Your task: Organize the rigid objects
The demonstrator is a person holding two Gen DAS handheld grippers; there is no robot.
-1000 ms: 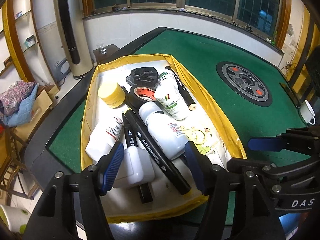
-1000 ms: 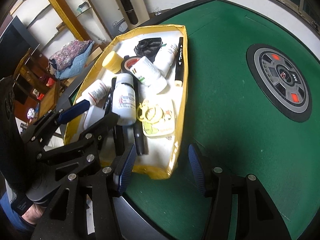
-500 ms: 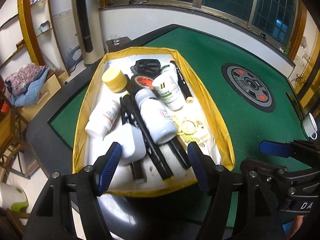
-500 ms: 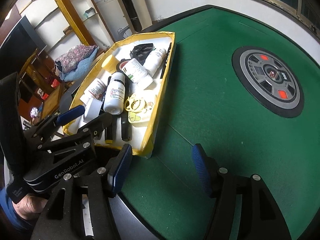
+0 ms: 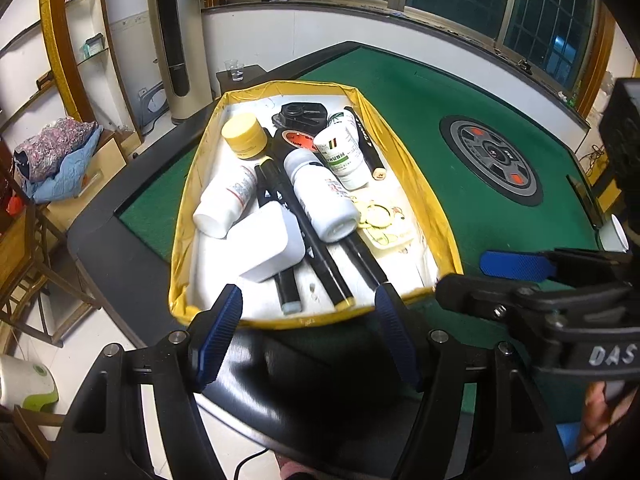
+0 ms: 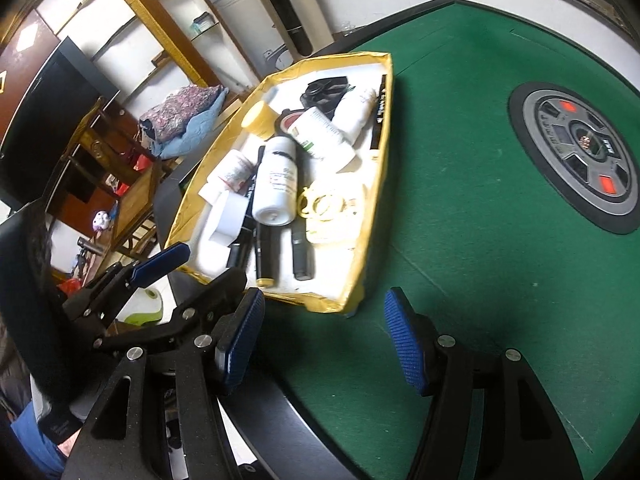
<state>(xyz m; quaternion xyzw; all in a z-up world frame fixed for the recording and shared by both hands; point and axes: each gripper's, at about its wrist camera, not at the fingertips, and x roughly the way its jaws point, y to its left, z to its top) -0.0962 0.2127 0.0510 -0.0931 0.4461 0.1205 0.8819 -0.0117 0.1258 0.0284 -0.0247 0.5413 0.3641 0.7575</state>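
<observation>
Green felt bench [image 6: 460,240] below, dark rim nearest. Left gripper [image 5: 308,336] hovered at the tray's near edge, fingers [image 5: 218,332] apart, empty. Right gripper [image 6: 324,340] over bare felt, fingers apart too, nothing held. Yellow-walled tray [image 5: 404,152] crowded: black markers [image 5: 320,256] underneath, white square box [image 5: 268,244], white bottles [image 5: 324,196] lying across them, yellow-lidded jar [image 5: 244,136], tape roll [image 5: 298,138] farther back. Bottles likely light, stiff, slick; best gripped across the body. Markers probably roll.
</observation>
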